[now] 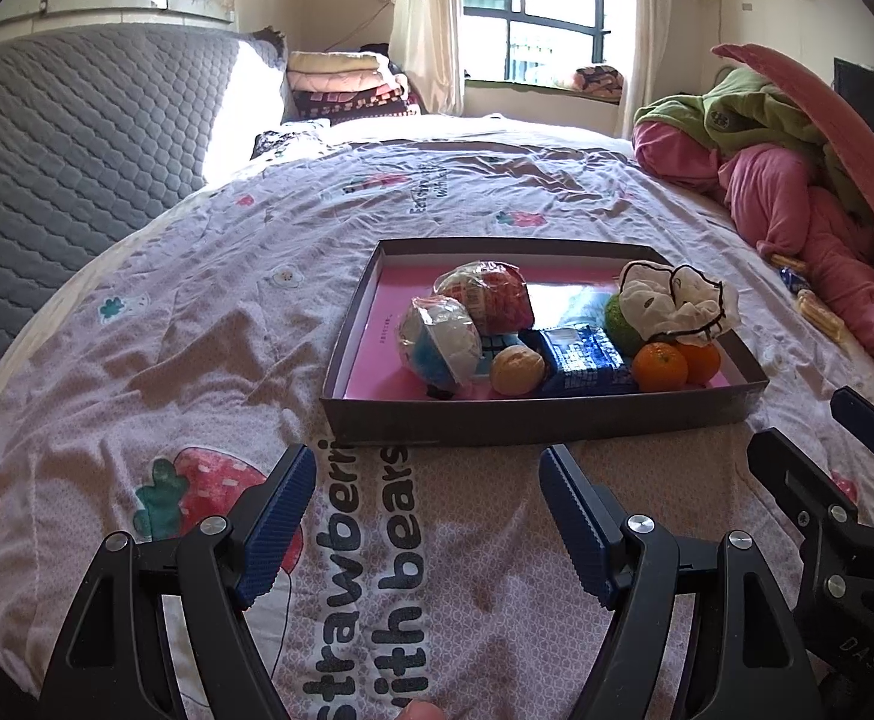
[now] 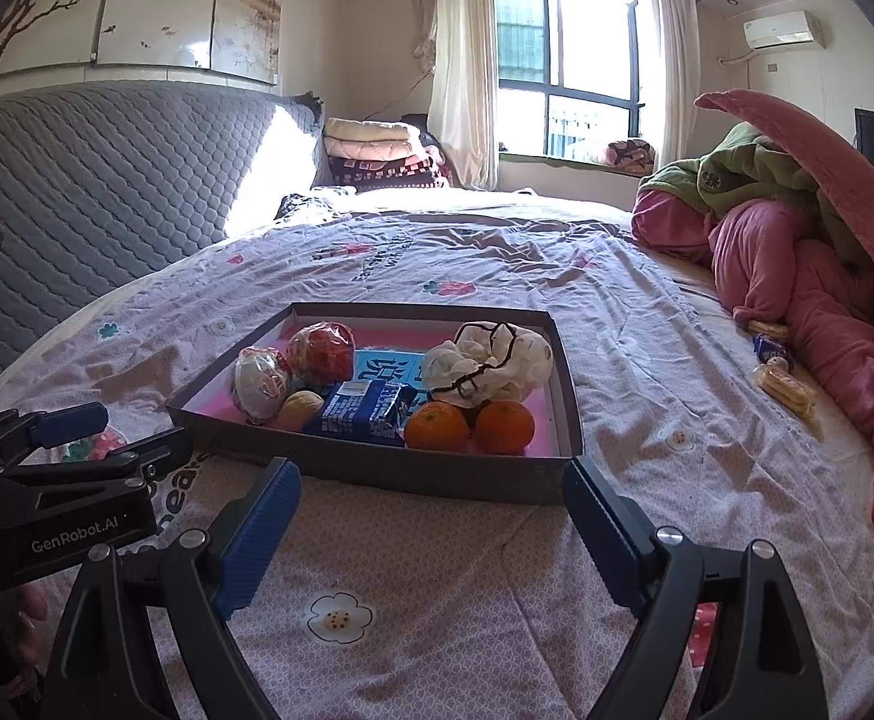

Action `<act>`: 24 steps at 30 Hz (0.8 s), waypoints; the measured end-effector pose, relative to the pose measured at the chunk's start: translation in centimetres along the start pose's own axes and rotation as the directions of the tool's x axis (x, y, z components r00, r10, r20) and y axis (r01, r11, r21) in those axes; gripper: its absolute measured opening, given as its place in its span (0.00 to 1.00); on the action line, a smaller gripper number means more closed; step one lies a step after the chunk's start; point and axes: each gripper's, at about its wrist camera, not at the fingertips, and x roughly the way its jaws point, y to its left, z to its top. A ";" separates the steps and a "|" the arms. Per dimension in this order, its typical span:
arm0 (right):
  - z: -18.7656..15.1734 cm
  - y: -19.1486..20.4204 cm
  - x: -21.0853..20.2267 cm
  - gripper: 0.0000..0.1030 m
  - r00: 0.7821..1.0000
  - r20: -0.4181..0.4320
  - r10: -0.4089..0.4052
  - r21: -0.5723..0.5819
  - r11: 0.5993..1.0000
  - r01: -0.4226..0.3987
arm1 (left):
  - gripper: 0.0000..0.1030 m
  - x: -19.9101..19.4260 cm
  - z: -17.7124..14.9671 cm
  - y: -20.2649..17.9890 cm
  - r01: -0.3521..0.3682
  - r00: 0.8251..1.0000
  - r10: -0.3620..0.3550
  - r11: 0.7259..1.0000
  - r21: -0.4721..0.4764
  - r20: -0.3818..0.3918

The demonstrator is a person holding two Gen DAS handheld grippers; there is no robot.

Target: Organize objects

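While both grippers (image 1: 428,516) (image 2: 431,531) gape empty, bare bedsheet (image 2: 437,588) fronts the tray's (image 2: 377,471) near wall — untouched.

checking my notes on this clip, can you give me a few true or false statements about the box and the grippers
1. The two oranges sit inside the box. True.
2. The left gripper is shut on a snack. False: it is open and holds nothing.
3. The blue packet lies on the bedsheet outside the box. False: it is in the box, beside the oranges.
4. The right gripper is open, short of the box. True.
5. Some wrapped snacks lie on the bed near the pink blanket. True.
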 end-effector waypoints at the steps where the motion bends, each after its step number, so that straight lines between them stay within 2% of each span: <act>1: -0.1 0.0 -0.1 0.86 1.000 0.000 -0.002 0.003 1.000 0.002 | 0.76 -0.1 0.0 -0.1 0.002 1.000 -0.002 1.000 0.002 0.000; 14: -1.8 0.2 -0.9 0.86 1.000 -0.023 -0.018 0.001 1.000 0.018 | 0.76 -0.7 -1.6 -1.2 -0.001 1.000 0.001 0.999 0.037 0.004; 24: -2.9 -0.1 -0.5 0.86 0.998 -0.064 -0.024 0.022 0.999 0.025 | 0.76 0.1 -3.0 -0.8 -0.005 1.000 0.005 1.000 0.018 -0.029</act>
